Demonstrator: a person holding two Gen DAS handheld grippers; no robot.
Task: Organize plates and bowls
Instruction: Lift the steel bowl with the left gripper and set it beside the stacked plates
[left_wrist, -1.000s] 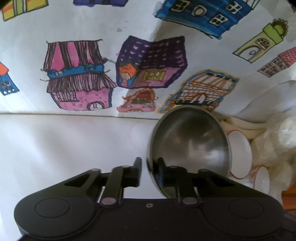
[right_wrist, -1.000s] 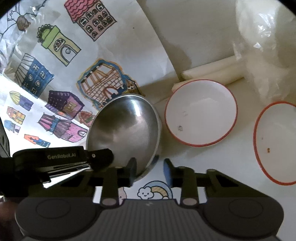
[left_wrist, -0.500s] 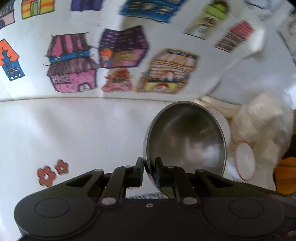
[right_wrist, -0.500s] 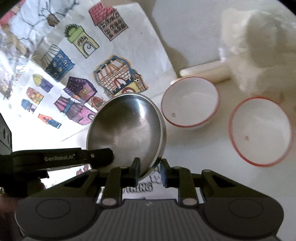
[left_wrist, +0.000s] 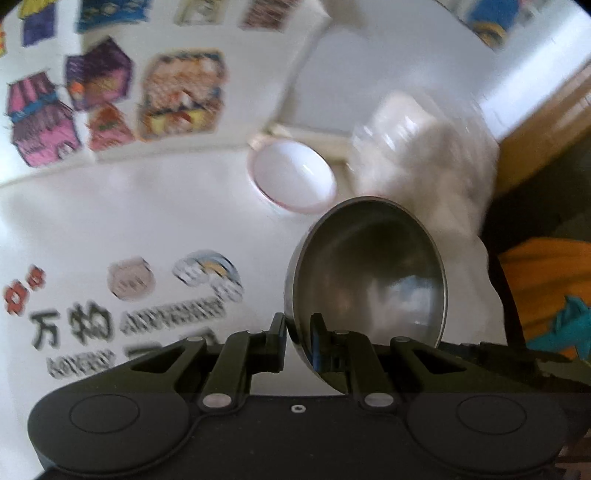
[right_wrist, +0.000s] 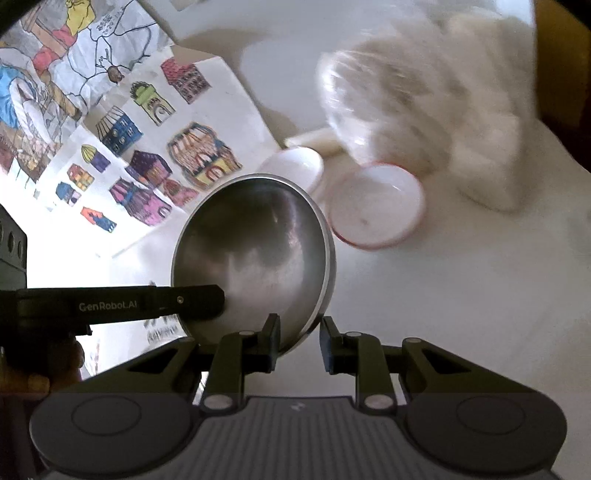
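Observation:
A steel bowl (left_wrist: 369, 284) is tilted on edge and held above the table. My left gripper (left_wrist: 298, 338) is shut on its rim. In the right wrist view the steel bowl (right_wrist: 255, 251) is also between my right gripper's (right_wrist: 298, 339) fingers, which close around its rim on the opposite side; the left gripper's finger (right_wrist: 155, 304) reaches in from the left. Two white bowls with red rims sit behind: one (right_wrist: 376, 205) to the right, one (right_wrist: 295, 168) partly hidden by the steel bowl. The left wrist view shows one white bowl (left_wrist: 293, 177).
A white tablecloth with printed pictures (left_wrist: 147, 306) covers the table. Paper sheets with colourful house drawings (right_wrist: 147, 147) lie at the back left. A clear plastic bag of white stuff (right_wrist: 424, 103) sits behind the white bowls. An orange cloth (left_wrist: 543, 280) lies at the right.
Both grippers have lifted the steel bowl and carried it back and rightward, away from the drawings. The white bowls now look smaller and farther off. The views are blurred by motion.

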